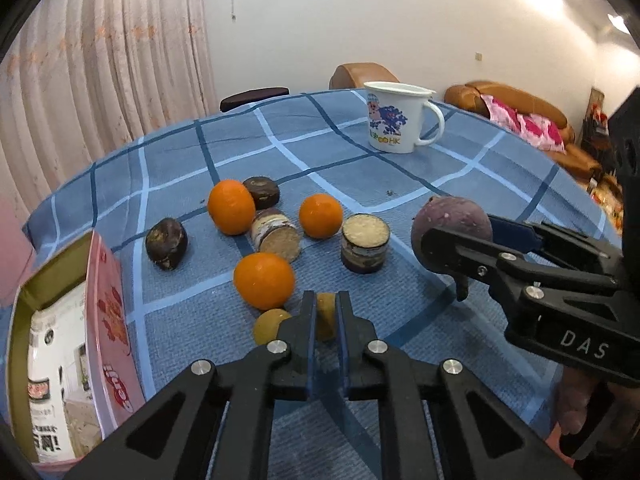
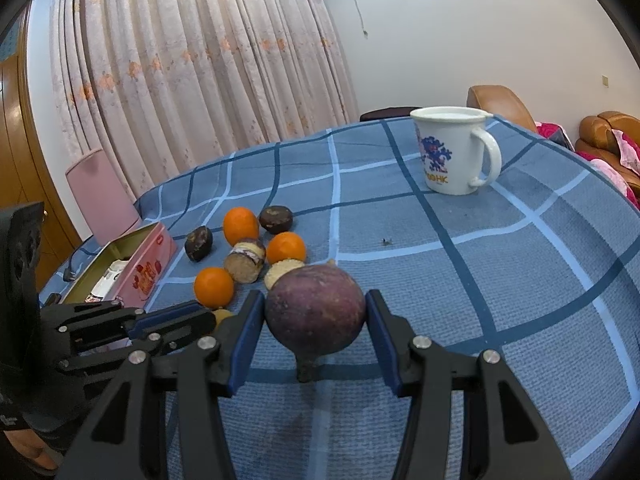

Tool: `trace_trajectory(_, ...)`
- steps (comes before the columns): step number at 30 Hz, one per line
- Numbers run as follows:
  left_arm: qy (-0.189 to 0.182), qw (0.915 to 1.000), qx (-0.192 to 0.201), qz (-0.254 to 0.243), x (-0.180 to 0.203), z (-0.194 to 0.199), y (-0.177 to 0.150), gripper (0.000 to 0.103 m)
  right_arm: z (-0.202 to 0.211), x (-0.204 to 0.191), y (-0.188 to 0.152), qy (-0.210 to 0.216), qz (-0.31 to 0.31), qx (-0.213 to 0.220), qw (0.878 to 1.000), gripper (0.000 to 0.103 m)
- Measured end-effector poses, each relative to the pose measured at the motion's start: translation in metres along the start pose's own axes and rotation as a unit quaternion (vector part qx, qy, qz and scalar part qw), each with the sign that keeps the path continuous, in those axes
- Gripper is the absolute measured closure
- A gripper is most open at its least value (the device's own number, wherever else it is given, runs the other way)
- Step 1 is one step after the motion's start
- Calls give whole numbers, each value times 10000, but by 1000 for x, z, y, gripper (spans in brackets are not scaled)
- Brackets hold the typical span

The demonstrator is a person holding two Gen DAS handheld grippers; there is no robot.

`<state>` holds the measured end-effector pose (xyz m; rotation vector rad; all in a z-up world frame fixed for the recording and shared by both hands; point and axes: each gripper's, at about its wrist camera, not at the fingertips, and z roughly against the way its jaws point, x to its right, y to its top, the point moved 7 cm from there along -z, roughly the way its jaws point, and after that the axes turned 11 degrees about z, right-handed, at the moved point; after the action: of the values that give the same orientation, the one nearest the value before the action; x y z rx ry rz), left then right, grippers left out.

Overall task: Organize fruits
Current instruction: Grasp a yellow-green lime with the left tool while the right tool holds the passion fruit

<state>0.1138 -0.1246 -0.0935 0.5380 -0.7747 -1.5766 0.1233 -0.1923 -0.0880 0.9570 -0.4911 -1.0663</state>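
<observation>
My left gripper is shut on a small yellow-brown fruit just above the blue checked tablecloth; a second such fruit lies beside it. My right gripper holds a large purple mangosteen between its blue pads, stem toward the camera; the mangosteen also shows in the left wrist view. Three oranges, two dark fruits and two cut cylinders lie on the cloth.
An open pink tin box stands at the left edge of the table. A white mug stands at the far side. Curtains, chairs and a brown sofa lie beyond the table.
</observation>
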Motion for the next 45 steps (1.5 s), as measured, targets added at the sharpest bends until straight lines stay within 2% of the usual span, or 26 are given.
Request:
trace_trajectory(1, 104, 9999, -23, -111, 3, -2, 1, 82, 0, 0, 0, 12, -14, 12, 10000, 49)
trace_trajectory(2, 168, 9997, -79, -170, 4, -5, 0, 65, 1, 1, 0, 18, -25, 20, 10000, 49)
trace_trajectory(4, 199, 9994, -163, -237, 7, -9, -1, 59, 2, 2, 0, 43, -57, 45, 10000, 49)
trace_trajectory(8, 243, 9991, -180, -294, 7, -11, -1, 59, 2, 3, 0, 86, -109, 73, 9999, 49)
trace_trajectory(10, 260, 9991, -125, -304, 6, -9, 0, 70, 2, 4, 0, 78, -101, 81, 9999, 49)
trace_trajectory(11, 280, 9990, -76, -331, 5, -7, 1, 82, 3, 4, 0, 81, -102, 86, 9999, 49)
trace_trajectory(12, 274, 9990, -48, -344, 3, -6, 2, 86, 3, 4, 0, 80, -106, 89, 9999, 49)
trace_trajectory(16, 40, 9999, -83, -95, -6, -3, 1, 88, 3, 3, 0, 70, -82, 98, 9999, 49)
trace_trajectory(18, -34, 10000, -26, 20, -10, 2, 3, 102, 4, 4, 1, 56, -73, 105, 9999, 49)
trace_trajectory(22, -111, 9997, 75, 189, -21, 9, 6, 102, 3, 3, 1, 59, -76, 102, 9999, 49)
trace_trajectory(27, -22, 9987, 242, 457, -42, 17, 10, 102, 3, 3, 2, 84, -72, 112, 9999, 49)
trace_trajectory(35, -39, 9984, -117, 554, -46, 5, -2, 101, 3, 3, 2, 160, -90, 143, 9997, 49)
trace_trajectory(40, -13, 9982, -118, 586, -46, 6, -2, 99, 4, 2, 1, 163, -80, 151, 9997, 49)
trace_trajectory(43, -17, 9976, -88, 692, -50, 8, -1, 92, 4, 1, 2, 175, -68, 148, 9997, 49)
trace_trajectory(44, -39, 9974, -61, 723, -51, 9, -1, 84, 4, 1, 2, 178, -67, 150, 9997, 49)
trace_trajectory(45, -70, 9971, -33, 753, -51, 11, 0, 71, 4, 1, 2, 179, -68, 150, 9997, 49)
